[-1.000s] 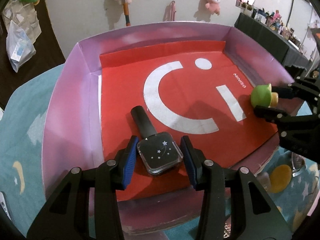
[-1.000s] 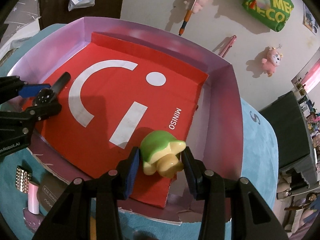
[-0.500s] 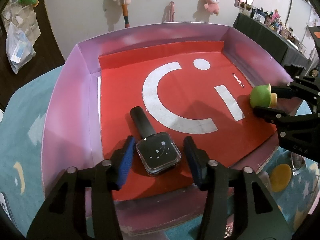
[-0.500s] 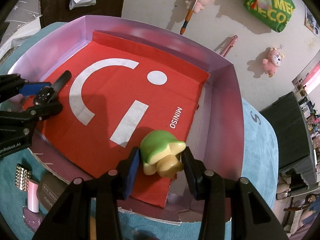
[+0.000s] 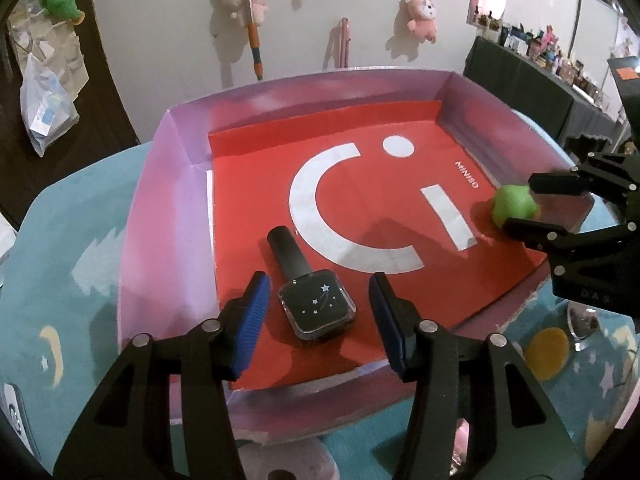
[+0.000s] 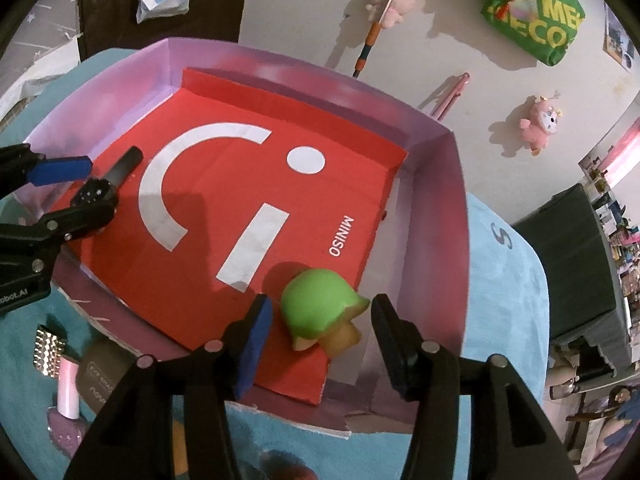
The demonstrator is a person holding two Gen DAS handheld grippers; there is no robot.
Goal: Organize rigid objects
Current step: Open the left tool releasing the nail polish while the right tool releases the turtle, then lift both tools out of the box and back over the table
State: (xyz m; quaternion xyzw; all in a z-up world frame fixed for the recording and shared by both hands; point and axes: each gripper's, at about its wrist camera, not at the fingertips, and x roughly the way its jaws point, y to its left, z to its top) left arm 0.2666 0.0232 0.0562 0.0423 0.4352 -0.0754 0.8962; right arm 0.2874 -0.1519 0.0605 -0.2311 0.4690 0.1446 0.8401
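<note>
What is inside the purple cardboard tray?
Purple cardboard tray holds a red printed sheet, a black square bottle and a green turtle toy. Its floor beneath the sheet is mostly hidden.

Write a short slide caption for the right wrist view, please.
Right gripper, jaws just opening, stands open around a green toy turtle lying on the red liner of the pink box.

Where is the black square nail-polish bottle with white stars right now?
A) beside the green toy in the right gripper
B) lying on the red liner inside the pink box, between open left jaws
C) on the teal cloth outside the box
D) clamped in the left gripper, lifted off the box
B: the black square nail-polish bottle lies on the red liner of the pink box, with gaps to both pads of the left gripper.
</note>
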